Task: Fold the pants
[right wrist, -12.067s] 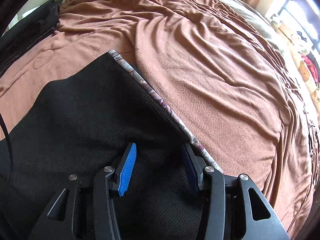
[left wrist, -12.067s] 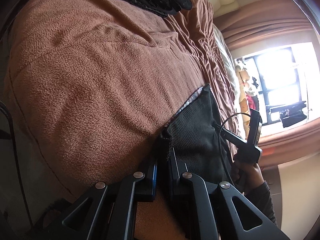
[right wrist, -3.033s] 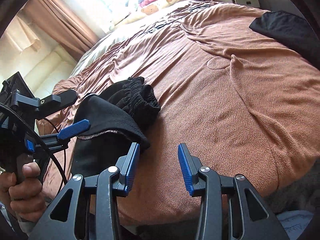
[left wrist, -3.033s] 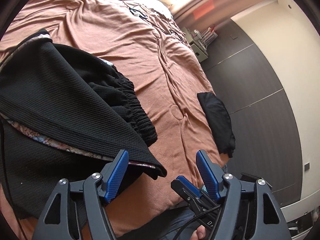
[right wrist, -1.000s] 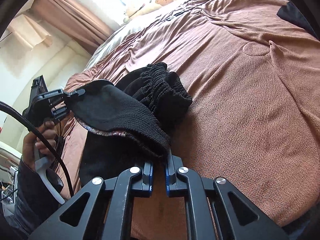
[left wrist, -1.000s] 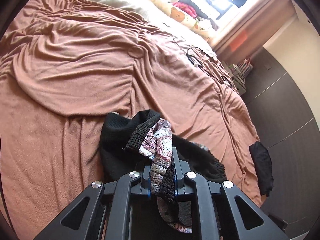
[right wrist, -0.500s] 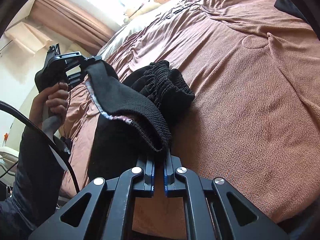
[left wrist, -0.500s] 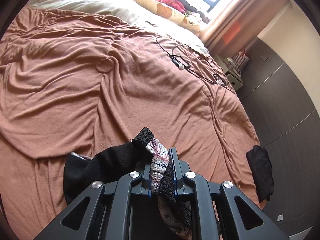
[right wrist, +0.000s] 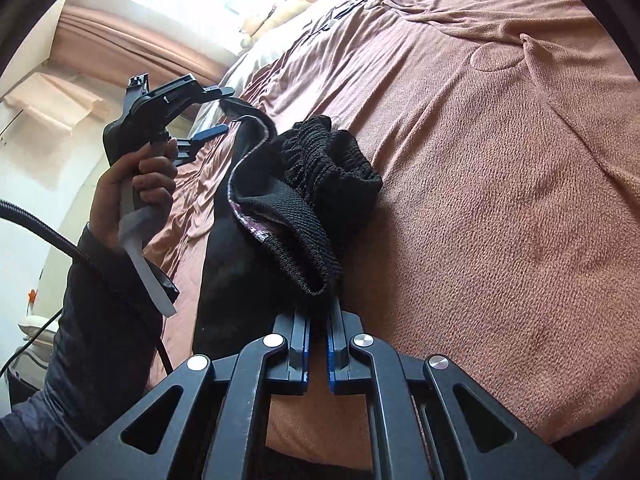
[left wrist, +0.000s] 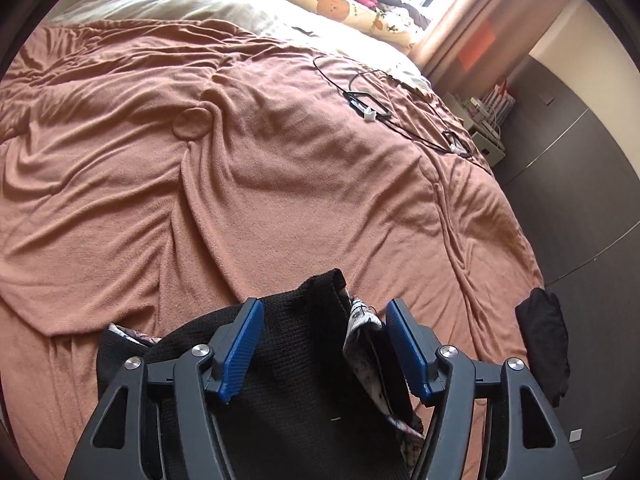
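Pants (right wrist: pixel 288 216): black knit, bunched on brown bed (left wrist: pixel 280 168)
L gripper (left wrist: pixel 324 344): jaws opening, fabric between, not pinched
R gripper (right wrist: pixel 318 332): jaws pressed on pants fold

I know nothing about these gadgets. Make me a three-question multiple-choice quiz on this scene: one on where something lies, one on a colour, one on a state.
1. Where do the black pants lie?
A. on the floor
B. on the bed
C. on a chair

2. What colour is the blanket?
A. brown
B. blue
C. white

3. What is the right gripper doing?
A. standing wide open
B. pinching the pants' folded edge
C. holding a cable

Answers:
1 B, the pants rest on the blanket-covered bed.
2 A, it is brown throughout.
3 B, its jaws are shut on the fabric, while the left gripper is opening with cloth between its jaws.
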Demonstrator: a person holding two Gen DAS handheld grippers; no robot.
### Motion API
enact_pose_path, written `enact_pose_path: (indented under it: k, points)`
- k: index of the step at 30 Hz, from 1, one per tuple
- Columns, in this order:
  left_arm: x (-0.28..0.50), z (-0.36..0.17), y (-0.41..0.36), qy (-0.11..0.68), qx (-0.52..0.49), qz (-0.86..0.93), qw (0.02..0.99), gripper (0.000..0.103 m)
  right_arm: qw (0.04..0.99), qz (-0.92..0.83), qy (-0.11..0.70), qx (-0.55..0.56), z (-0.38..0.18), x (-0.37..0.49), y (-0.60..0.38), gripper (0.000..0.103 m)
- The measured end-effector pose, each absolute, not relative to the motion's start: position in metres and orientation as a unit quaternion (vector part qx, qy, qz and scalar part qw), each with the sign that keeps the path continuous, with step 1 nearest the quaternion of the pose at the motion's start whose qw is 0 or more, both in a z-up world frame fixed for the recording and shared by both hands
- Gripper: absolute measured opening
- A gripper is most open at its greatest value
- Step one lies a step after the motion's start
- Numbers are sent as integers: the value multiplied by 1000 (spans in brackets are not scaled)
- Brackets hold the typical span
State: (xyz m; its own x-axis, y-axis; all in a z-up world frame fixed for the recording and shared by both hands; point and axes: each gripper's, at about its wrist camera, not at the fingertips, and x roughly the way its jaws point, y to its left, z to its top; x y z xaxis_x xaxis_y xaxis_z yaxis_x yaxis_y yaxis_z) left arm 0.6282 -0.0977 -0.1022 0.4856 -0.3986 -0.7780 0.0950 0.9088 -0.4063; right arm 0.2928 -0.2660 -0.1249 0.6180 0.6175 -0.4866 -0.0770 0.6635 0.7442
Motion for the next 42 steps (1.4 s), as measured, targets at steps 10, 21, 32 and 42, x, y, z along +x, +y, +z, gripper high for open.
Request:
enact_pose_path:
  k: [10, 21, 32, 42]
  points:
    - [584, -100, -60, 489, -148, -135, 849, 66, 821, 208, 387, 364, -128, 287, -265, 3]
    - [510, -113, -5, 498, -147, -117, 847, 66, 847, 173, 395, 312, -108, 278, -261, 10]
    - [447, -122, 32, 493, -179, -105, 845, 66, 880, 178, 367, 243, -69, 277, -254, 41]
    - [404, -159, 41, 515, -231, -110, 818, 66, 865, 232, 385, 224, -56, 326, -255, 41]
